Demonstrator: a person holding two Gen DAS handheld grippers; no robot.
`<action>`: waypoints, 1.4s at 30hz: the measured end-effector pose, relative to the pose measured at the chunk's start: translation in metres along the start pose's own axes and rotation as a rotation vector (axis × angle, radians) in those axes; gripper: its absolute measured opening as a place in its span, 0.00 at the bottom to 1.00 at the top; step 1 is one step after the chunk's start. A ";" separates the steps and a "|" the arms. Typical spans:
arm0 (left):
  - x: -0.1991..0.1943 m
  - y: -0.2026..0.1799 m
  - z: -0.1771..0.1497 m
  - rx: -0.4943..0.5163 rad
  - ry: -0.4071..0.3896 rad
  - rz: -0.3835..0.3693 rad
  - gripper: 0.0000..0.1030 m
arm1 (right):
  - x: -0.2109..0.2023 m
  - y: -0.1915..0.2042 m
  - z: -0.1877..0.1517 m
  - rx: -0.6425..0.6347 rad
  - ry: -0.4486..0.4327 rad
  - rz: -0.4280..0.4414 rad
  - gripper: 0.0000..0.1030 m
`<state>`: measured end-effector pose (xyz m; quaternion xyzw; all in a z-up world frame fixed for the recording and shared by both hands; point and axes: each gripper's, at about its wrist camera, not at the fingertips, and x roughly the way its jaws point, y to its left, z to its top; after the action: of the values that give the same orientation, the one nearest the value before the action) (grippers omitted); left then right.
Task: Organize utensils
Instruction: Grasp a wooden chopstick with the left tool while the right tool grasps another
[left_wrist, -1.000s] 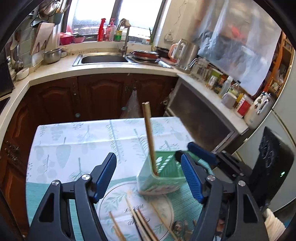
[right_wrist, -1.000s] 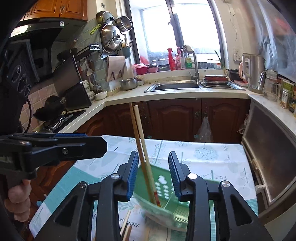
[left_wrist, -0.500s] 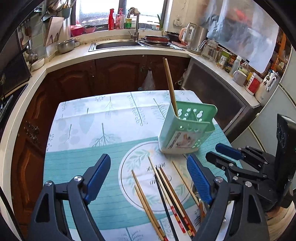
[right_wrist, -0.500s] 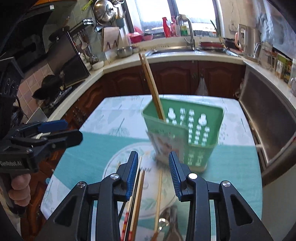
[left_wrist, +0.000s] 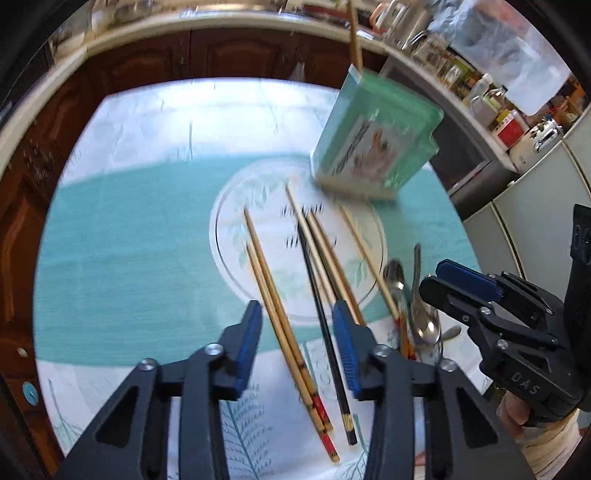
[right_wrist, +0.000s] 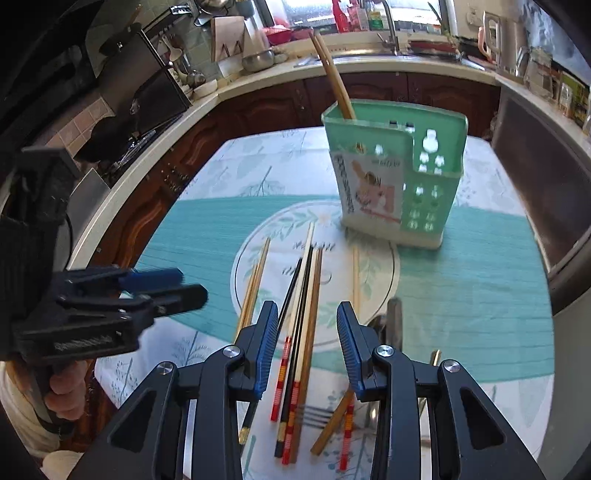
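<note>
The left gripper (left_wrist: 297, 338) hangs with jaws apart, holding nothing, over a pair of light wooden chopsticks (left_wrist: 284, 317) and a black chopstick (left_wrist: 325, 325) lying on the desk (left_wrist: 129, 240). The right gripper (right_wrist: 307, 345), also parted and empty, hovers above a bundle of chopsticks (right_wrist: 301, 314). Spoons (left_wrist: 421, 310) lie just beside them. Farther back stands a green holder (right_wrist: 397, 173) with two chopsticks (right_wrist: 332, 77) leaning in its left corner.

Green utensil holder (left_wrist: 373, 136) smeared by motion blur in the left wrist view, its label unreadable, upright chopstick (left_wrist: 355, 33) cut off by the top edge, spoons (right_wrist: 384, 325) partly hidden behind the right gripper's finger (right_wrist: 351, 350).
</note>
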<state>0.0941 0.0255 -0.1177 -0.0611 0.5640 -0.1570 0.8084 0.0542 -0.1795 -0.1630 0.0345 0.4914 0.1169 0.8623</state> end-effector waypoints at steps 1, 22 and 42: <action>0.008 0.003 -0.004 -0.018 0.027 -0.005 0.30 | 0.004 0.000 -0.004 0.008 0.014 0.003 0.34; 0.065 0.010 -0.018 -0.086 0.195 0.013 0.13 | 0.036 -0.004 -0.037 0.086 0.109 0.058 0.30; 0.069 0.001 -0.019 -0.012 0.223 0.130 0.11 | 0.033 -0.005 -0.034 0.094 0.108 0.071 0.30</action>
<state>0.0980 0.0055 -0.1859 -0.0114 0.6541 -0.1069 0.7488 0.0423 -0.1779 -0.2092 0.0861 0.5405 0.1257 0.8274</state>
